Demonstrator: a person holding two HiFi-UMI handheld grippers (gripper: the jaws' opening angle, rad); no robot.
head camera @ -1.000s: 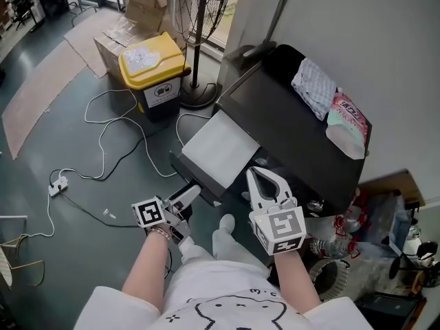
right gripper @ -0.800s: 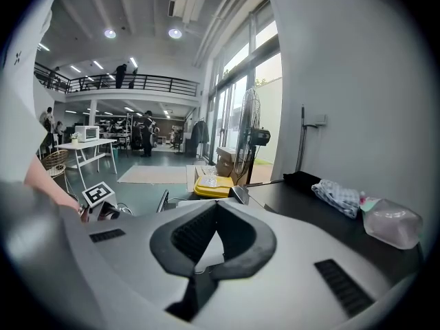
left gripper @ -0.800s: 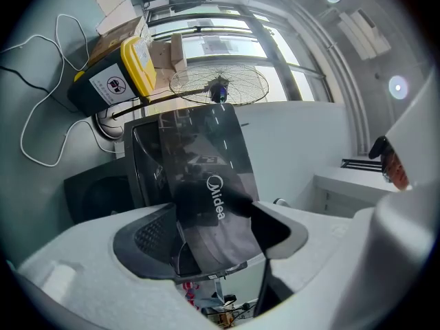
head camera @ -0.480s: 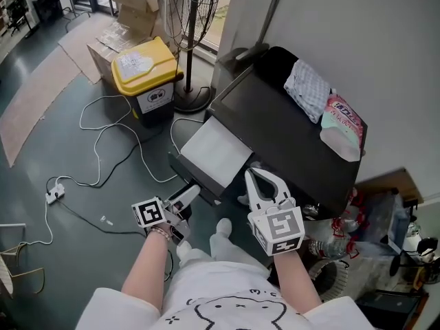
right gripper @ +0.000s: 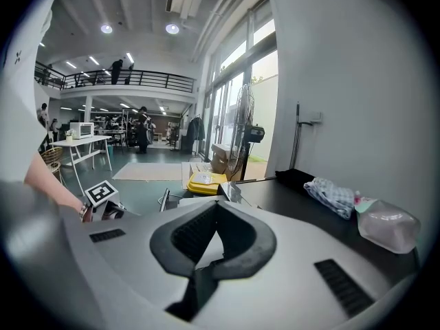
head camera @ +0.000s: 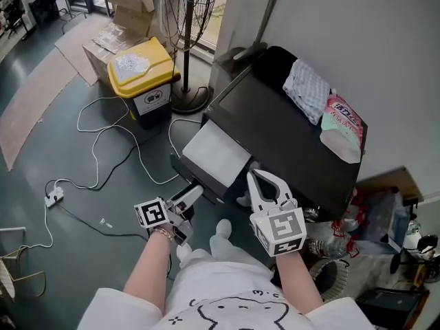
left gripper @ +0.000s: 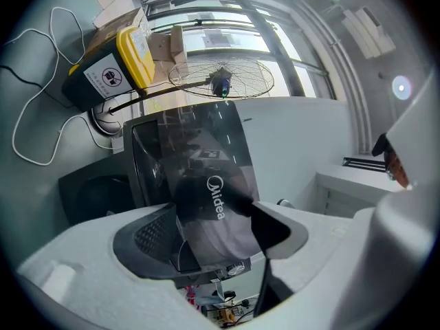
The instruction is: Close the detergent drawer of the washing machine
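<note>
Head view: one black-topped washing machine (head camera: 275,136) stands at the far right against a white wall. One white detergent drawer (head camera: 214,151) sticks out from its front, towards the near left. One checked cloth (head camera: 307,88) and one pink-topped pouch (head camera: 342,130) lie on the machine's top surface. On the floor to the far left stand one yellow-lidded bin (head camera: 141,71) and one pedestal fan (head camera: 180,9), with white cables (head camera: 110,133) trailing nearby. Two grippers show near the bottom: the left hand-held gripper (head camera: 187,196) sits just near of the drawer's front edge, and the right hand-held gripper (head camera: 265,177) sits just to the drawer's right.

Left gripper view: the left hand-held gripper (left gripper: 216,215) has its two jaws spread wide, with nothing held. Between them shows the machine's dark front panel (left gripper: 199,157).

Right gripper view: the right hand-held gripper (right gripper: 216,205) has its two jaws brought together, tips meeting, and grips nothing. The cloth (right gripper: 330,194) and pouch (right gripper: 386,227) lie to the right.
</note>
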